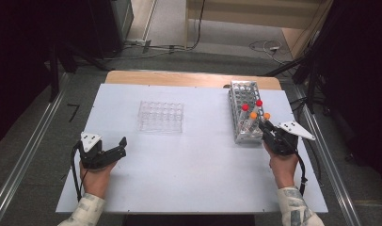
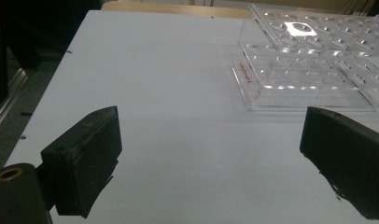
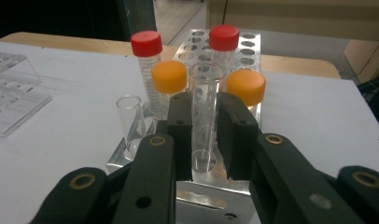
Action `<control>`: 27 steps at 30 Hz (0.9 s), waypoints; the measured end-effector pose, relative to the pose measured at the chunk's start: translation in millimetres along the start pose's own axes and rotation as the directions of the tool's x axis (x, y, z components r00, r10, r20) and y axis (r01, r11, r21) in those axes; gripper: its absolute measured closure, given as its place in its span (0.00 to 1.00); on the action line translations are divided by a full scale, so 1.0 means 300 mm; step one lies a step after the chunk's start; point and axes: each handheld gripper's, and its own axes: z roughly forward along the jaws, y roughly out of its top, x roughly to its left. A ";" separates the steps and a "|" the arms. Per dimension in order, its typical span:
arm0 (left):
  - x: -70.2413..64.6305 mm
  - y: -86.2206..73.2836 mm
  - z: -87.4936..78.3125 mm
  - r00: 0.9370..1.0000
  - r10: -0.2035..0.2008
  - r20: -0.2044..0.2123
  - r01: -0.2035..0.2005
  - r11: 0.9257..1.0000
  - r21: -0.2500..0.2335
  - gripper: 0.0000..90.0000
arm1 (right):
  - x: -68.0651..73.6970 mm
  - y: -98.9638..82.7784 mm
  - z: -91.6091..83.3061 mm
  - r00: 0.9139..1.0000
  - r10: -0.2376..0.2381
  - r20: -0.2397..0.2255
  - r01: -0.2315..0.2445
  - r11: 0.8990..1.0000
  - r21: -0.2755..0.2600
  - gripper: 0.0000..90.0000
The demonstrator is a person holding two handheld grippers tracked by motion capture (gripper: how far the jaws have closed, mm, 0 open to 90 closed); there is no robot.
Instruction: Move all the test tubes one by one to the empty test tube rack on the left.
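The right gripper [image 3: 204, 135] is clamped on a clear tube [image 3: 205, 116] in the rack [image 3: 201, 196].

Up close in the right gripper view, the two black jaws squeeze the open-topped tube from both sides, and the tube stands straight up in the near row of the rack. Just to its left stands another clear tube [image 3: 130, 119] with no cap. Behind them are two tubes with orange caps [image 3: 169, 76], and farther back two with red caps [image 3: 146, 43]. From above, the rack [image 1: 241, 92] sits at the right side of the white table [image 1: 194, 169]. The left gripper [image 1: 115, 147] rests low at the table's left side, its jaws wide apart with nothing between them. Past it, near the middle, lies a clear tray [image 1: 161, 116].
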 end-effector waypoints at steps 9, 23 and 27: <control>-0.009 0.009 -0.006 1.000 -0.009 0.005 0.009 1.000 -0.010 0.07 | 0.007 0.037 -0.055 1.000 -0.013 -0.004 0.013 0.999 -0.046 0.81; -0.098 0.089 -0.009 0.999 -0.002 0.048 0.004 0.999 -0.052 0.09 | 0.084 0.056 -0.125 0.993 -0.034 -0.112 0.028 0.998 -0.058 0.81; -0.150 0.111 -0.001 0.996 0.029 0.084 -0.025 0.998 -0.049 0.11 | 0.122 0.055 -0.124 0.987 -0.056 -0.150 0.049 0.997 -0.051 0.81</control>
